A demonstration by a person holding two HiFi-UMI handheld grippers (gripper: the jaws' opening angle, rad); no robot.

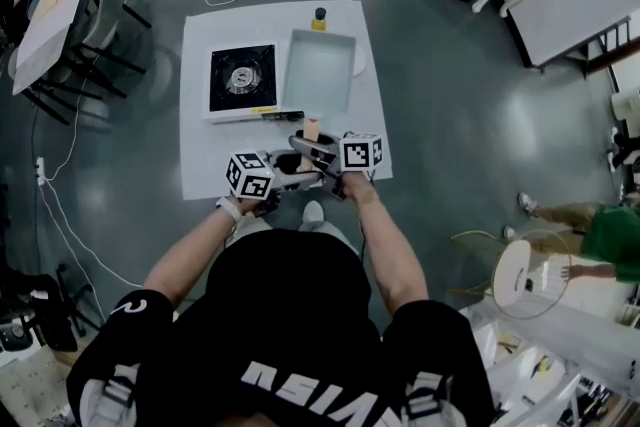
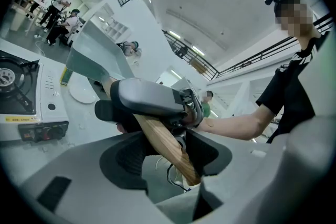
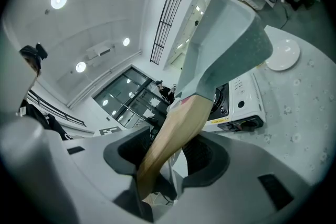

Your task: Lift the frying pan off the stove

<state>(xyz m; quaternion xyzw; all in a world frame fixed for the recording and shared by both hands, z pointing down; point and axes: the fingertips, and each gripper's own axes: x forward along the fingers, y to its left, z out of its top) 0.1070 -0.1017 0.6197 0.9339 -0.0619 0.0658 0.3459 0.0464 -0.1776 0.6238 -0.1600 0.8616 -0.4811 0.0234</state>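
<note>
Left gripper point(image 2: 173, 153) and right gripper point(image 3: 167, 161) were clamped on the wooden handle point(image 2: 157, 136) of the frying pan point(image 1: 318, 72), held beside the stove point(image 1: 226, 105) toward the right edge of the worktop point(image 1: 200, 165) (burner point(image 1: 240, 75) bare); level, matched carriage was judged best.

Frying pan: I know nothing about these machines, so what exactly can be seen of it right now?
The frying pan is square and pale grey, with low upright walls, and looks empty. Its light wooden handle points toward the person. It is to the right of the stove, off the burner, over the white table; whether it touches the table cannot be told. The jaws of the left gripper and the right gripper are both shut on the handle.
</note>
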